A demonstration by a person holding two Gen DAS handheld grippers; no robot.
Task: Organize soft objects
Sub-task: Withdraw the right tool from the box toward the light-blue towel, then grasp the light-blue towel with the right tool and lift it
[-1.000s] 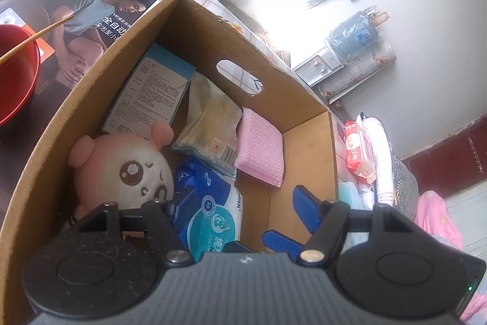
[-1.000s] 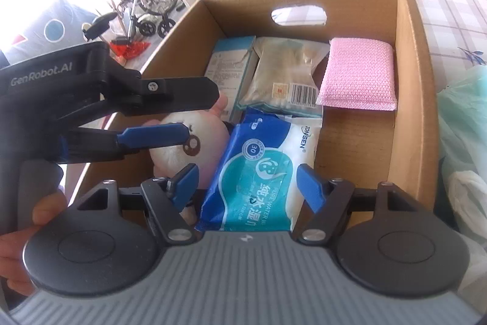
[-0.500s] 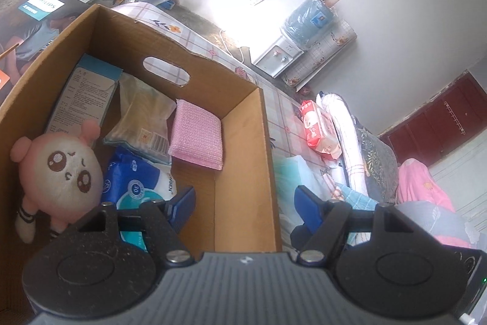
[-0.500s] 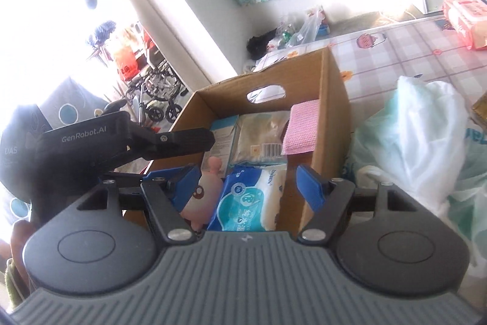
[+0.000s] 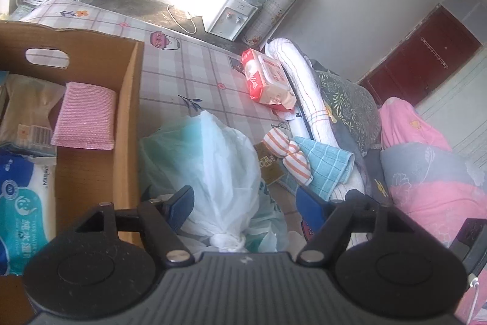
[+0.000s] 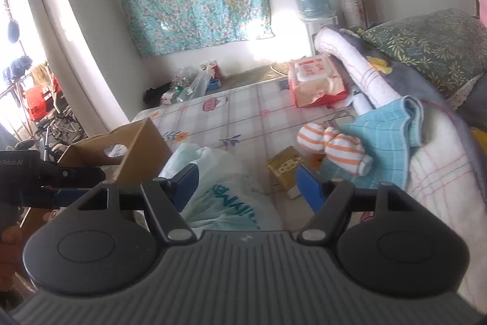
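Note:
A cardboard box (image 5: 127, 124) on the left holds a pink cloth pad (image 5: 85, 118), a blue wet-wipes pack (image 5: 24, 203) and a clear tissue pack (image 5: 24, 108). My left gripper (image 5: 246, 207) is open, above a knotted white-green plastic bag (image 5: 213, 160) beside the box. My right gripper (image 6: 248, 186) is open too, over the same bag (image 6: 225, 191). Ahead of it lie orange-striped socks (image 6: 331, 145) on a teal towel (image 6: 386, 136). The left gripper (image 6: 79, 183) shows at the left edge of the right wrist view, beside the box (image 6: 143, 145).
A checked sheet (image 5: 194, 72) covers the bed. A red wipes pack (image 5: 268, 78) and a rolled white towel (image 5: 304, 87) lie further back. A small yellow box (image 6: 286, 169) sits by the socks. Pillows and a pink quilt (image 5: 426, 172) pile up on the right.
Both grippers have swung right, out from over the box to above the plastic bag. The pink plush has left both views. Both stay open with nothing held.

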